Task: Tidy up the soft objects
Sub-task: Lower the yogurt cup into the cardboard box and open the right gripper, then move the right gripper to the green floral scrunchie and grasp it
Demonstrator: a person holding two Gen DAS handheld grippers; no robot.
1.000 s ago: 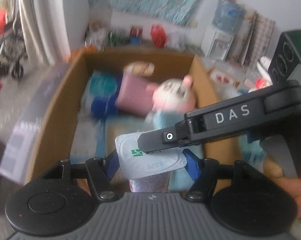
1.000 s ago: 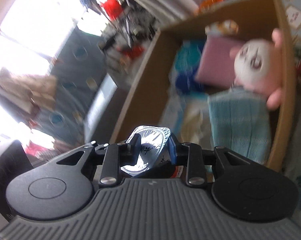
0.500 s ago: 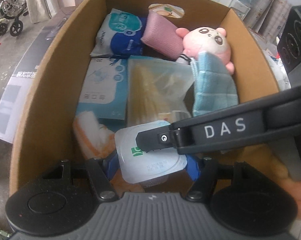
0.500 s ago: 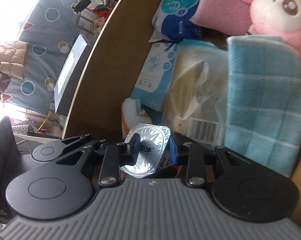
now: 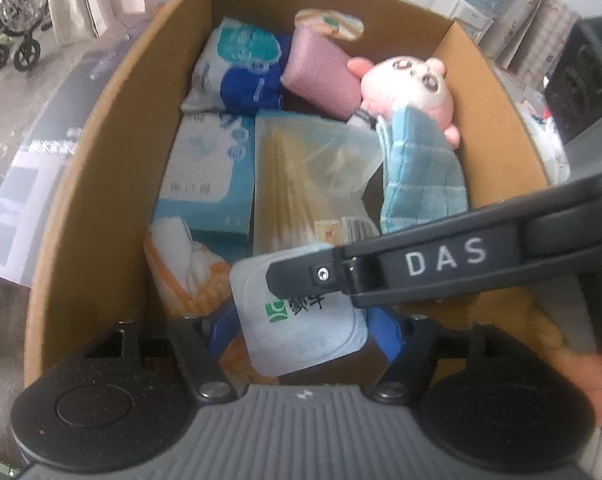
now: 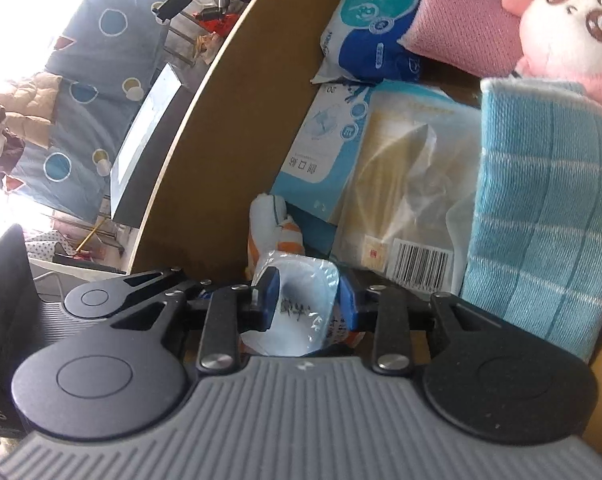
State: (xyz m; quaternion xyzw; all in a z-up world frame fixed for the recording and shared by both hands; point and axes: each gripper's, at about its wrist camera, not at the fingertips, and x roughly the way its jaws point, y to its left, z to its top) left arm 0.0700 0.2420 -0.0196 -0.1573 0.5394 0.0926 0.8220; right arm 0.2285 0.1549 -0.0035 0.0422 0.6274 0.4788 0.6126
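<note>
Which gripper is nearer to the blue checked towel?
Right. The right gripper lies just beside the towel; the left gripper sits farther off. Both jaws are opening, with the yogurt cup between them.

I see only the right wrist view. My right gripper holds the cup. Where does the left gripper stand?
Observer: The left gripper also straddles the cup. Its jaws are opening, and the pads look clear of the lid.
Operator: What lies behind the sponge?
Observer: A round beige pack leans on the far wall of the box.
Operator: How does my gripper look from there?
Observer: The right gripper comes in from the right, with one finger across the lid.
</note>
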